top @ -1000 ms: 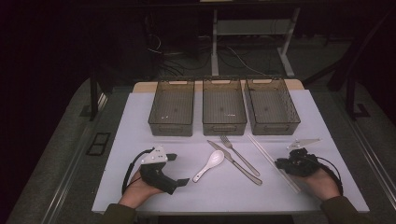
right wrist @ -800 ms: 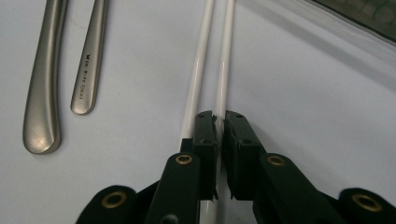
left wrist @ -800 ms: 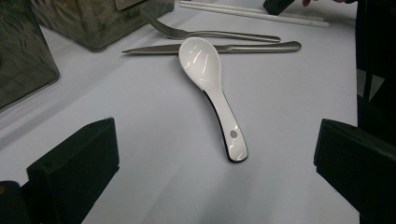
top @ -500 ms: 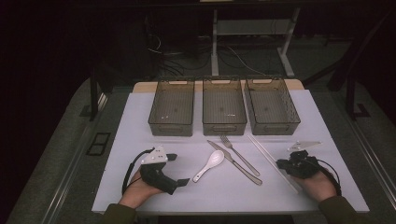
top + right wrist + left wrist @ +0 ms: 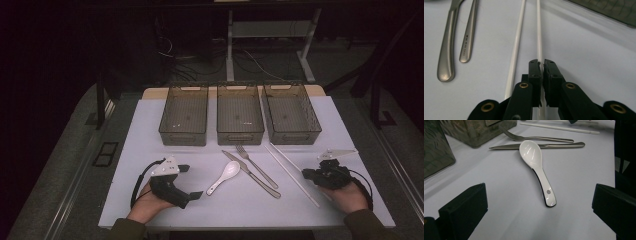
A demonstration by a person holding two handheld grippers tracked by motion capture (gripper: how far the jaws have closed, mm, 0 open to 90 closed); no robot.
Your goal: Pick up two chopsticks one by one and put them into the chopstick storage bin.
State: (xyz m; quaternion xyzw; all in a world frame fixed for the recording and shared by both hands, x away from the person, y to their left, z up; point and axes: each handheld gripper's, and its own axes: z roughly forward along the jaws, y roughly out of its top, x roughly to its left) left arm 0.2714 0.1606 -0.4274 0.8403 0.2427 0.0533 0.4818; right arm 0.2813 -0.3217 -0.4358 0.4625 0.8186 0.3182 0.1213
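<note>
Pinching 1 white chopstick, right tongs nearly shut; left tongs wide.

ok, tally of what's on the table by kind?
Mesh bins: 3
White chopsticks: 2
White spoon: 1
Metal fork: 1
Metal knife: 1
Total: 8
</note>
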